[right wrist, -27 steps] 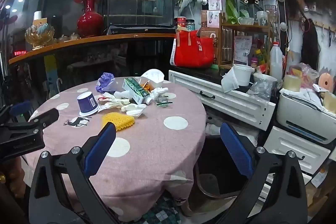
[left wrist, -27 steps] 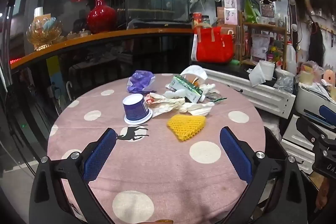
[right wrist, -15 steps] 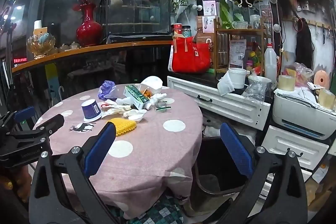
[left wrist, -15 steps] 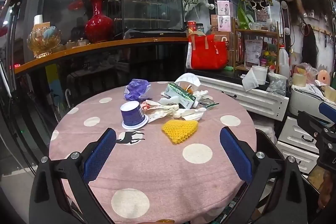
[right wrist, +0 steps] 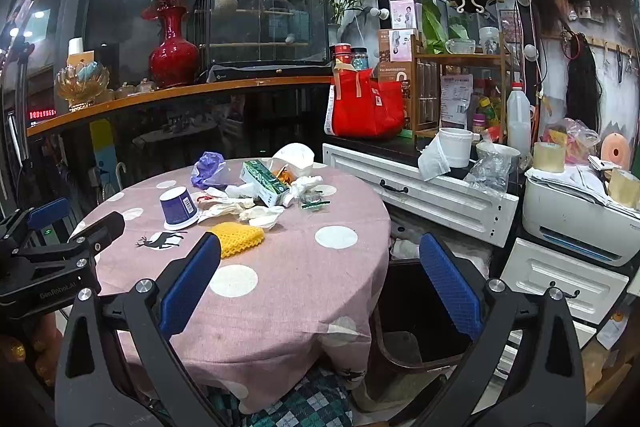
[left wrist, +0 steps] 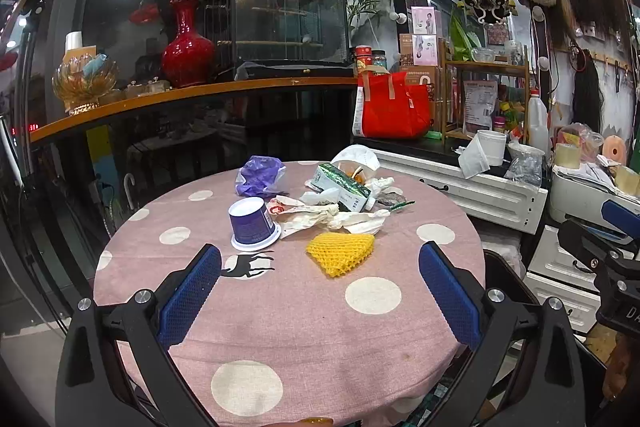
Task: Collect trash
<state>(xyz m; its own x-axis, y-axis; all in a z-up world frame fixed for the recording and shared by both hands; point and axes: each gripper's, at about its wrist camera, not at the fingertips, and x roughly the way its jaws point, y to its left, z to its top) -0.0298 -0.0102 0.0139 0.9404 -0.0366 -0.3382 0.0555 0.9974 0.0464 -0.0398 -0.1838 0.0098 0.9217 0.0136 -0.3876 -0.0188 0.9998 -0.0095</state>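
So, a round table draped in a pink cloth with white polka dots was seen in both wrist views, and the trash was all heaped toward its far side. From the left wrist view, an upside-down purple paper cup was found at about 11 o'clock of the left tongs, standing on its white rim. A yellow foam fruit net was spotted at roughly 12 o'clock, just ahead of the tongs and lying flat. Behind it, crumpled white paper wrappers were piled, touching a green and white carton tipped on its side. A scrunched purple plastic bag was parked at the far edge, around 11 o'clock.

Both tongs were held spread wide with nothing between the blue pads. The right tongs were hung over the table's near right edge, and a dark bin on the floor was seen beside the table at about 1 o'clock. The left tongs' black frame was caught at 9 o'clock in the right wrist view.
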